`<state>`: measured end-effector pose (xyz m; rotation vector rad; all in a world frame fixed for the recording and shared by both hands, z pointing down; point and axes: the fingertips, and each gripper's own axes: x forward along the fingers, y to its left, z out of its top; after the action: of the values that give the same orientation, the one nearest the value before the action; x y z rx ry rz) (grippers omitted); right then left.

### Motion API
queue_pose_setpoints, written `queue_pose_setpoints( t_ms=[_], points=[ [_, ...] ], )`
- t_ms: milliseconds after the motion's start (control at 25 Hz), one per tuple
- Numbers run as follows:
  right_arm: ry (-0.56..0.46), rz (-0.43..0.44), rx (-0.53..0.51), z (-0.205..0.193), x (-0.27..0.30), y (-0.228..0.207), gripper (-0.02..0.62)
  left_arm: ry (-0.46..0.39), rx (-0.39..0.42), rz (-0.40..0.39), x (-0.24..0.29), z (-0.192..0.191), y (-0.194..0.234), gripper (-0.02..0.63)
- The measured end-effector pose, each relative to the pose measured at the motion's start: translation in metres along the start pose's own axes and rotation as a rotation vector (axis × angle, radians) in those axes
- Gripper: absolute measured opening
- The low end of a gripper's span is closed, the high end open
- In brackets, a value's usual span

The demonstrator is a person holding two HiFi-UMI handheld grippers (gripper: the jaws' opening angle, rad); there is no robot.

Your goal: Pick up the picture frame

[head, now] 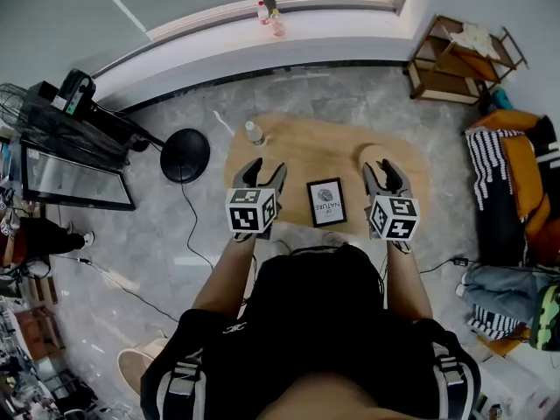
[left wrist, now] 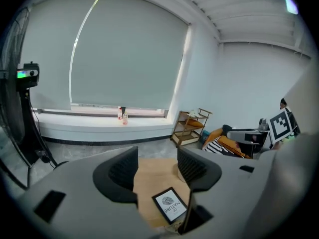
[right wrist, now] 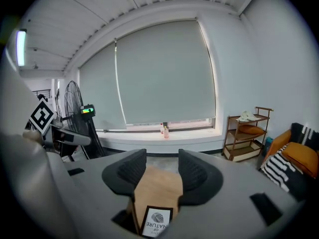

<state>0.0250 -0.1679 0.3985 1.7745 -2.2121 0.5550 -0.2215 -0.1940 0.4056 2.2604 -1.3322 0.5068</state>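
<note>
A small black picture frame (head: 326, 202) with a white print lies flat near the front edge of the low wooden table (head: 306, 151). My left gripper (head: 262, 175) hangs to its left and my right gripper (head: 386, 178) to its right, both above the table and apart from the frame. Each stands open with nothing between its jaws. In the left gripper view the frame (left wrist: 170, 204) shows low between the jaws of the left gripper (left wrist: 157, 167). The right gripper view has the frame (right wrist: 155, 221) at the bottom, below the right gripper (right wrist: 162, 170).
A clear bottle (head: 254, 133) stands at the table's far left corner. A fan base (head: 185, 155) and cable lie on the floor to the left. A wooden shelf (head: 459, 60) stands at the back right, and a sofa with cushions (head: 516, 182) at the right.
</note>
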Motion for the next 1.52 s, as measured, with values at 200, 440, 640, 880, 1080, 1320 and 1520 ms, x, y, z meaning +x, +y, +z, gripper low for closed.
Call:
queue_pose_setpoints(
  t_ms=[200,440,640,880,1080,1320,1520],
  points=[
    [0.075,0.007,0.019,-0.026,0.003,-0.006,0.206,0.075,-0.031,-0.017,0.012,-0.024,-0.003,0.247],
    [0.173,0.048,0.043,-0.071,0.02,-0.016,0.204,0.18,-0.064,-0.021,0.042,-0.069,-0.007,0.247],
    [0.279,0.103,0.1,-0.117,0.04,-0.018,0.199,0.301,-0.099,-0.031,0.068,-0.117,-0.008,0.247],
    [0.392,0.128,0.126,-0.186,0.08,-0.044,0.196,0.407,-0.16,-0.051,0.124,-0.177,-0.016,0.247],
    [0.506,0.175,0.125,-0.248,0.103,-0.046,0.193,0.484,-0.252,-0.046,0.146,-0.238,-0.019,0.247],
    [0.604,0.218,0.13,-0.332,0.14,-0.052,0.193,0.549,-0.353,-0.055,0.191,-0.315,-0.014,0.247],
    [0.661,0.233,0.13,-0.401,0.163,-0.064,0.193,0.572,-0.418,-0.07,0.226,-0.378,-0.011,0.247]
  ],
)
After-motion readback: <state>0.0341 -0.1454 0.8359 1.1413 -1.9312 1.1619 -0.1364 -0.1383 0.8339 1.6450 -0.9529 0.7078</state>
